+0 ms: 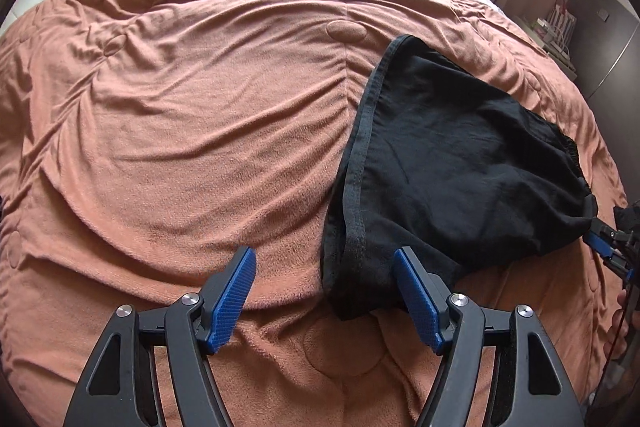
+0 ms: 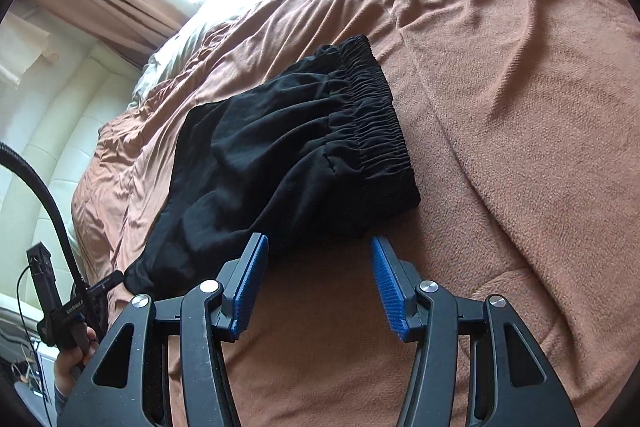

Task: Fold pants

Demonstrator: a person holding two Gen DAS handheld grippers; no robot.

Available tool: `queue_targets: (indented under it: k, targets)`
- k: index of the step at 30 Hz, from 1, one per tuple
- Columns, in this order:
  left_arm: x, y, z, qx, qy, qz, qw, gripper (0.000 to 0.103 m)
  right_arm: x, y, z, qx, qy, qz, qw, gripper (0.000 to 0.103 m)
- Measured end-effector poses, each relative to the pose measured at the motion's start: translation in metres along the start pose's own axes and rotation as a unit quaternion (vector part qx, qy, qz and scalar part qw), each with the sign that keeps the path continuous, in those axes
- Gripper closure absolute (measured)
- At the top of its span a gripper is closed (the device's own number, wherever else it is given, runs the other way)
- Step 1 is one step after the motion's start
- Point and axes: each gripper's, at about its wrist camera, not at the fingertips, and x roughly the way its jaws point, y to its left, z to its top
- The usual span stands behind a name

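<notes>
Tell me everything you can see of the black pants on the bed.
The black pants are of thin, matte, slightly creased cloth. They lie folded in a compact, roughly flat bundle on the brown bedspread. A gathered elastic waistband forms one end; a stitched hem band runs along the opposite edge. The left claw stands open over the hem corner, the right claw open at the near edge by the waistband. Neither visibly grips the cloth.
</notes>
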Motion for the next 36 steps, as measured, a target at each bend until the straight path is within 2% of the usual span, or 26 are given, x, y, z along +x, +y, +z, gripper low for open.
queue_targets:
  k: [3,6,7,12,16,21,28,36]
  targets:
    - [0.014,-0.002,-0.006,0.014,0.020,0.017,0.9996,0.052,0.004,-0.008,0.006,0.007,-0.011,-0.008,1.000,0.051]
    - [0.026,0.006,-0.014,0.015,0.041,0.042,0.9982,0.052,0.005,-0.016,0.010,0.013,-0.021,-0.012,1.000,0.053]
    - [0.027,0.010,-0.015,0.012,0.042,0.042,0.9981,0.052,0.007,-0.014,0.009,0.011,-0.024,-0.019,0.999,0.057]
    - [0.009,0.026,-0.013,-0.035,0.019,-0.006,0.9992,0.052,0.001,-0.019,0.010,0.015,-0.036,-0.033,0.999,0.058]
    - [-0.003,0.024,-0.009,-0.051,0.006,-0.046,0.9976,0.052,-0.012,-0.016,0.005,0.012,-0.050,-0.035,0.998,0.058]
    - [0.009,0.021,-0.009,-0.073,0.022,-0.083,0.9936,0.052,-0.018,-0.015,0.000,0.020,-0.045,-0.001,0.999,0.058]
    - [0.035,0.024,-0.010,-0.094,0.046,-0.094,0.9901,0.052,-0.002,-0.015,-0.005,0.033,-0.012,0.044,0.998,0.058]
    - [0.049,0.012,-0.001,-0.080,0.046,-0.095,0.9912,0.052,0.022,-0.022,0.014,0.048,-0.016,0.051,0.997,0.058]
